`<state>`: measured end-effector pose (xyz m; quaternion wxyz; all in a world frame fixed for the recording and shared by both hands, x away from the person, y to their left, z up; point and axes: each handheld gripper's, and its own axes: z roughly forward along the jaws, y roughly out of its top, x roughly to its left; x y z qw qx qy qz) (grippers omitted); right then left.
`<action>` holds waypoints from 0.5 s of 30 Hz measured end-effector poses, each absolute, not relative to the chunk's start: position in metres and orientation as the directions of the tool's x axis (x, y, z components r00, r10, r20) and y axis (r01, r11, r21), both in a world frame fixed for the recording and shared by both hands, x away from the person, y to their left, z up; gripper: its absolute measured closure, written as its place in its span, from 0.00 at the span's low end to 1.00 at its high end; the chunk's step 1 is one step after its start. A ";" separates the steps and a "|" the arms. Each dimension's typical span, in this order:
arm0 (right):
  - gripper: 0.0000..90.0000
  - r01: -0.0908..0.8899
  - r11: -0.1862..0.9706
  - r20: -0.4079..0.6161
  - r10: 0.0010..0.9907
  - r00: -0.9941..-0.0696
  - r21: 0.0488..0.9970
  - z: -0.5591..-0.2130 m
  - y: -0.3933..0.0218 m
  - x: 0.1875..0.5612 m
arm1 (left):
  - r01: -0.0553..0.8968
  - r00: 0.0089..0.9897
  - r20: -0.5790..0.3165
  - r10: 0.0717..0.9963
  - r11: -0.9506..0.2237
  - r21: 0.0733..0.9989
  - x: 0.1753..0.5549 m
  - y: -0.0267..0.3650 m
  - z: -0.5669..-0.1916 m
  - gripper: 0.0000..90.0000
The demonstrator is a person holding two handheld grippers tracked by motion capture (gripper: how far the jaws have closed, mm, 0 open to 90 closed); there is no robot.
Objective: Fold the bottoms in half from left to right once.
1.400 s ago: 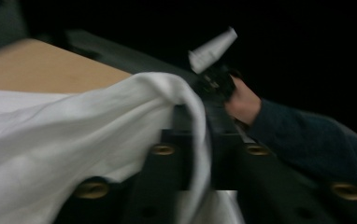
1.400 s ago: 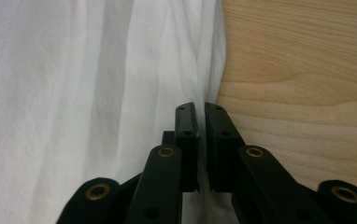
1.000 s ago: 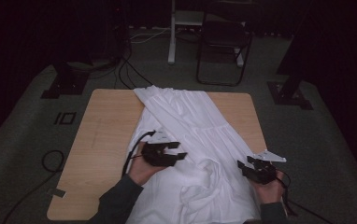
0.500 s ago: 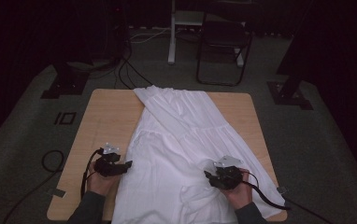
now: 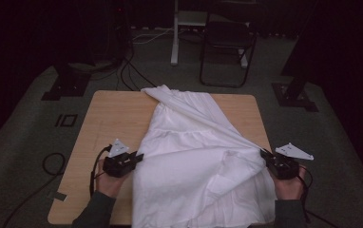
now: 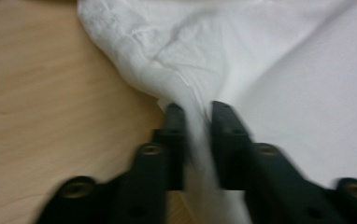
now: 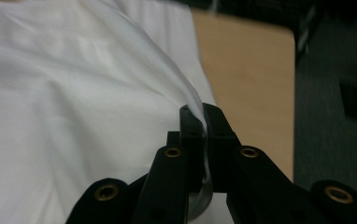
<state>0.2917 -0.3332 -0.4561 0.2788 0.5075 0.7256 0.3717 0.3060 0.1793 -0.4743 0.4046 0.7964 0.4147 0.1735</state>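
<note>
A white garment (image 5: 198,156) lies spread down the middle of the wooden table (image 5: 108,118), its narrow end at the far edge and its wide end hanging toward me. My left gripper (image 5: 134,158) is at the garment's left edge, shut on a pinch of the white fabric (image 6: 186,93) that runs between its jaws. My right gripper (image 5: 265,155) holds the right edge at the table's right side, shut on a fold of the cloth (image 7: 120,93), which is pulled taut toward it.
A dark folding chair (image 5: 227,42) and a white post (image 5: 175,33) stand on the floor beyond the table. Cables (image 5: 127,71) trail over the floor at the far left. Bare wood lies left of the garment.
Both grippers moved outward from half a second ago. The right one went right to the table's edge, drawing the cloth wide; the left one shifted up onto the garment's left edge.
</note>
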 end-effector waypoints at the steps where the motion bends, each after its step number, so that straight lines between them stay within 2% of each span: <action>1: 0.96 0.563 0.221 -0.031 0.945 -0.327 0.796 -0.467 -0.336 0.295 | 0.541 0.598 -0.063 0.799 -0.344 0.767 0.308 0.169 -0.486 0.70; 2: 0.95 0.620 0.248 -0.046 0.946 -0.322 0.744 -0.490 -0.340 0.301 | 0.555 0.595 -0.070 0.801 -0.346 0.757 0.309 0.164 -0.492 0.63; 5: 0.93 0.684 0.254 -0.013 0.941 -0.337 0.683 -0.527 -0.344 0.304 | 0.596 0.600 -0.035 0.799 -0.417 0.687 0.317 0.147 -0.519 0.59; 6: 0.92 0.694 0.254 -0.007 0.941 -0.338 0.674 -0.532 -0.344 0.304 | 0.599 0.608 -0.001 0.794 -0.459 0.657 0.320 0.142 -0.528 0.65; 7: 0.93 0.694 0.245 0.006 0.941 -0.339 0.677 -0.538 -0.344 0.304 | 0.593 0.612 0.018 0.791 -0.474 0.651 0.321 0.141 -0.532 0.76; 9: 0.92 0.702 0.239 0.017 0.941 -0.337 0.671 -0.537 -0.344 0.306 | 0.581 0.605 0.038 0.795 -0.474 0.662 0.328 0.143 -0.532 0.89; 12: 0.93 0.699 0.256 0.008 0.937 -0.350 0.667 -0.537 -0.338 0.311 | 0.582 0.546 0.112 0.830 -0.472 0.662 0.347 0.152 -0.533 0.95; 15: 0.93 0.686 0.249 0.030 0.930 -0.367 0.683 -0.538 -0.330 0.324 | 0.620 0.484 0.088 0.870 -0.412 0.667 0.373 0.168 -0.532 0.95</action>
